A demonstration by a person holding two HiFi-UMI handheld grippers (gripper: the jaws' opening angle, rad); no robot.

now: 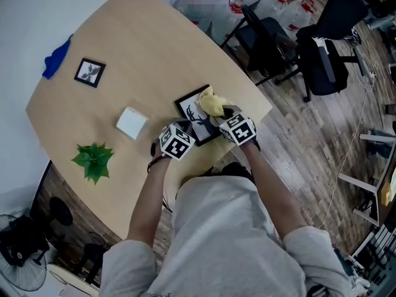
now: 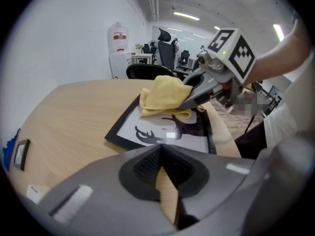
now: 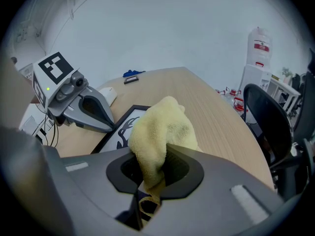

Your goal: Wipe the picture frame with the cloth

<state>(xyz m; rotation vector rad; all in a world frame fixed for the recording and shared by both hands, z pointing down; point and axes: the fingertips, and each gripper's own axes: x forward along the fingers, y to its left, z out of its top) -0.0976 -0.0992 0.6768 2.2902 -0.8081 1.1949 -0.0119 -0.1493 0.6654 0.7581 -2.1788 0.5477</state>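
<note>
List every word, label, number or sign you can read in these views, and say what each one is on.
No text here reads clearly enough to quote.
Red label on the white container: too blurred to read.
Red print on the white bags: too small to read.
Marker cubes: black-and-white square patterns only, no words.
Picture frame: a dark deer silhouette, no words.

Both tools same build: L gripper [image 2: 162, 150] & R gripper [image 3: 153, 165] have matte grey plastic shells. Black ribbed pads [image 2: 146, 164] sit in a rounded black recess at the tips, w/ a small white strip either side behind them. Rear of each carries a white cube [image 1: 177, 140] w/ black square markers, plus a green LED [image 3: 47, 88] at the cube's edge. Wearer: light grey short-sleeve tee [image 1: 216, 228].
</note>
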